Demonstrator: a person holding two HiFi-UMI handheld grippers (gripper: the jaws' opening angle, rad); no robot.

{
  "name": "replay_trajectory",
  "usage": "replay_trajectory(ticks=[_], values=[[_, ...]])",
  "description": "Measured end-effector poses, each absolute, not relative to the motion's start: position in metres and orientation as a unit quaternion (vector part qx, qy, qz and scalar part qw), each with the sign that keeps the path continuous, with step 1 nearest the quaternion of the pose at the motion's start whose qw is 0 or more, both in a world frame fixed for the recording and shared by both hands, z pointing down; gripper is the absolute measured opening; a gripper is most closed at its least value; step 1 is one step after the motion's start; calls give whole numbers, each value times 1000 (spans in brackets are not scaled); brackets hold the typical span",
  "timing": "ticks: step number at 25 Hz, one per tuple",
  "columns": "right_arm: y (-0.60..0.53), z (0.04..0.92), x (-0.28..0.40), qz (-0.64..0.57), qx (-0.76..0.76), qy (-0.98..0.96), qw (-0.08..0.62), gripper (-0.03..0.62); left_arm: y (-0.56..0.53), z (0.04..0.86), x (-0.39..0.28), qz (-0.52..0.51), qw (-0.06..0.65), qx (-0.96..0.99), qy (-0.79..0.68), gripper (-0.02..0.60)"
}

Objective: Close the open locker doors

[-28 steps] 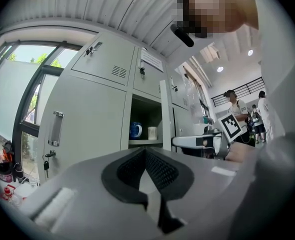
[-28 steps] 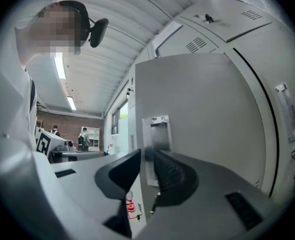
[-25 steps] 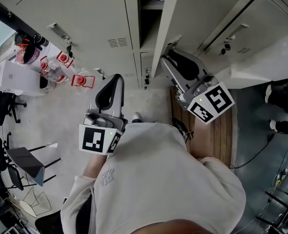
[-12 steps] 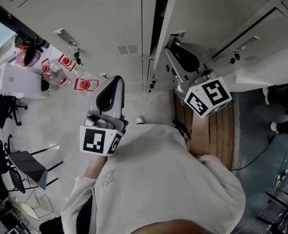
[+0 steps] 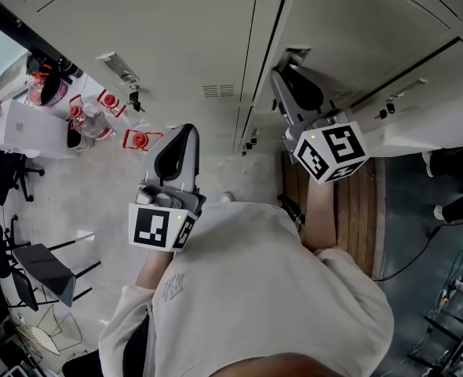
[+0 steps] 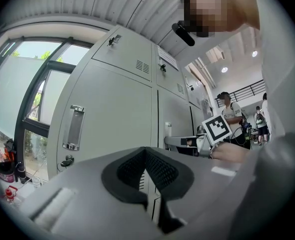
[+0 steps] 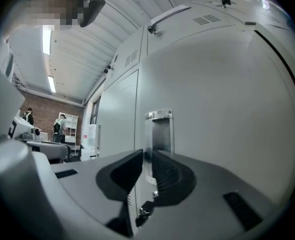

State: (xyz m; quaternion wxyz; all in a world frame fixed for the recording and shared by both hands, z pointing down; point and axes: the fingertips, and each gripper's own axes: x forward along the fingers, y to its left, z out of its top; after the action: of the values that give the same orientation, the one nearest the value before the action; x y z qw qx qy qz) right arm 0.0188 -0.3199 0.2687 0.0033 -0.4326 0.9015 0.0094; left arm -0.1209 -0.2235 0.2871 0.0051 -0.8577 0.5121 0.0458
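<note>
Grey lockers (image 5: 176,38) span the head view from 10 to 2 o'clock. At 1 o'clock the locker door (image 5: 357,30) stands almost shut, a dark slit along its edge. Right gripper (image 5: 282,75), tips by that door, jaws just been closing to a narrow empty gap; left gripper (image 5: 186,129), at 10 o'clock, jaws together, empty. Door handle (image 7: 159,134) lies at 12 o'clock beyond the right jaws

The locker door (image 5: 357,38) stands just ahead of my right hand-held gripper (image 5: 282,74), with only 1 thin dark gap (image 5: 273,53) at its edge. My left hand-held gripper (image 5: 186,126) faces closed lockers (image 5: 137,22). Below lies bare floor (image 5: 98,195), with red items (image 5: 137,138) crowding the locker foot.
</note>
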Motion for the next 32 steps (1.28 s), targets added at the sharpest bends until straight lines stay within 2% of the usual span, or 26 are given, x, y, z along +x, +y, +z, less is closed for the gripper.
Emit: replay_trajectory(ticks=[32], values=[[-330,266,33,11,-497,867,9,58,-229,286,-133,53,4,-860,507,2]])
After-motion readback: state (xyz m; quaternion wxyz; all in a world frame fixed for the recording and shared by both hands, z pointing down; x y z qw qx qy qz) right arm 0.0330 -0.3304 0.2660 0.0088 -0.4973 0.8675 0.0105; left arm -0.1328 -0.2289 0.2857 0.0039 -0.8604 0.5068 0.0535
